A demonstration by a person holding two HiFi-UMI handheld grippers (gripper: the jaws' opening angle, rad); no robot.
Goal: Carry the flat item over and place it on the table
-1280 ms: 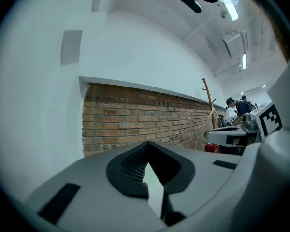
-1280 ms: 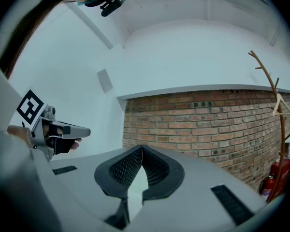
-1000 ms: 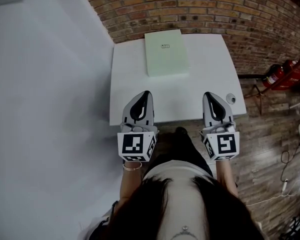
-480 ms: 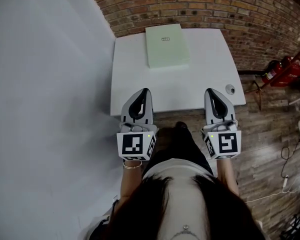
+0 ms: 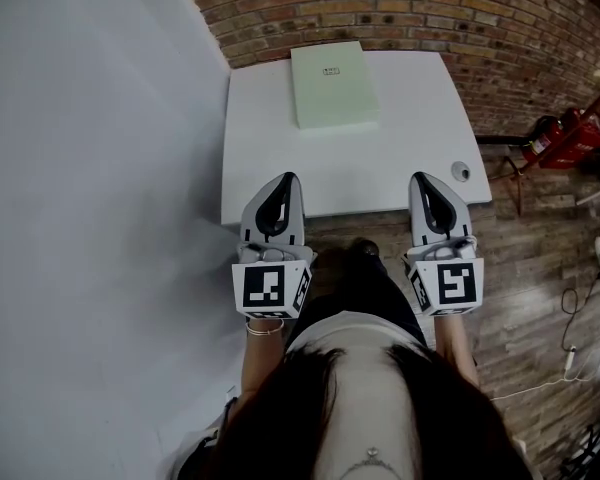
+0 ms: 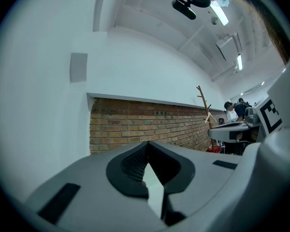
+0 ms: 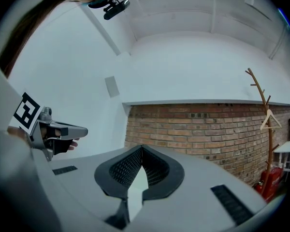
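Both my grippers are clenched on nothing, jaws pressed together: the left gripper (image 5: 285,180) sits lower left of centre and the right gripper (image 5: 424,179) lower right of centre, much where they were a second ago. The white table (image 5: 405,148) has slid up the frame since then, so its near edge now crosses my jaws nearer their tips. The pale green flat item (image 5: 333,86) lies on the table's far part at upper centre, by the brick wall (image 5: 430,13), likewise a little higher than before.
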